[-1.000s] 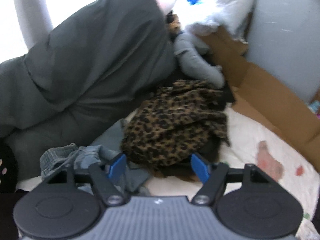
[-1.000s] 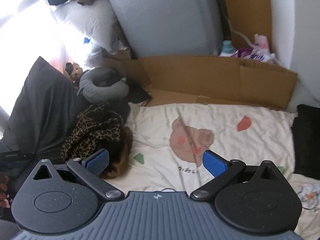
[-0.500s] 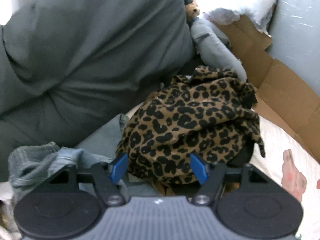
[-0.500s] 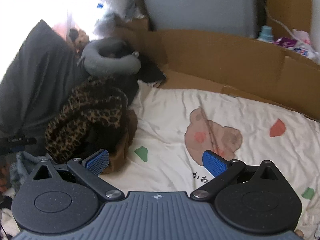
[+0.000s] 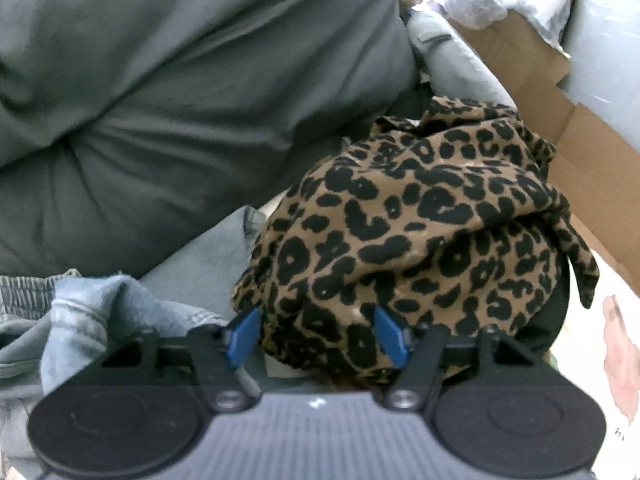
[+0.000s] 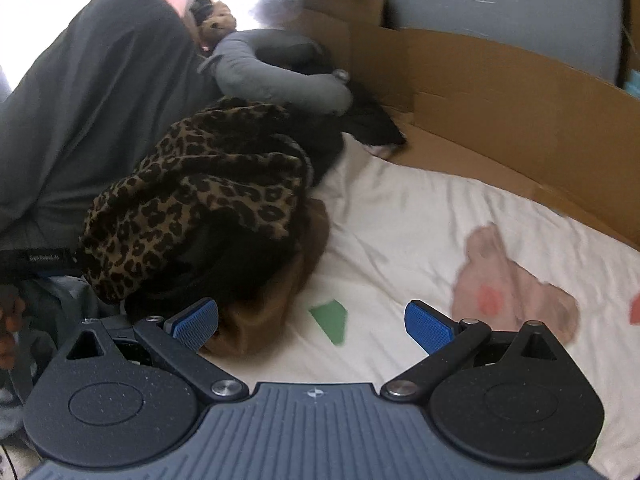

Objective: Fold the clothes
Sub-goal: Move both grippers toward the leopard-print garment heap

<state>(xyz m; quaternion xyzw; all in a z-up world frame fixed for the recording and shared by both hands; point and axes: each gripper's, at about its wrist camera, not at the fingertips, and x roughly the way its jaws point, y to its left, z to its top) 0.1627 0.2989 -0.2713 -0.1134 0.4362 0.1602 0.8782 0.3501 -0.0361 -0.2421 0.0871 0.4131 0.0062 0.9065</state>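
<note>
A crumpled leopard-print garment [image 5: 420, 232] tops a pile of clothes on the bed. My left gripper [image 5: 316, 336] is low over its near edge, and its jaws are closing with a fold of the leopard cloth between the blue pads. From the right wrist view the same leopard garment [image 6: 200, 200] lies over a black piece [image 6: 224, 264] and a brown piece [image 6: 264, 312]. My right gripper [image 6: 312, 324] stands open over the white sheet [image 6: 400, 232]. Its left fingertip is beside the brown piece, and nothing is between its fingers.
A big grey duvet [image 5: 180, 80] rises behind the pile. Blue-grey clothes [image 5: 80, 312] lie at the left. A grey neck pillow [image 6: 272, 72] and a small teddy bear [image 6: 216, 20] sit at the back. Cardboard [image 6: 500, 92] walls the bed's far side.
Both grippers have come down and closer to the clothes pile. The left gripper's pads have reached the leopard garment's edge and narrowed slightly. The right gripper stays open.
</note>
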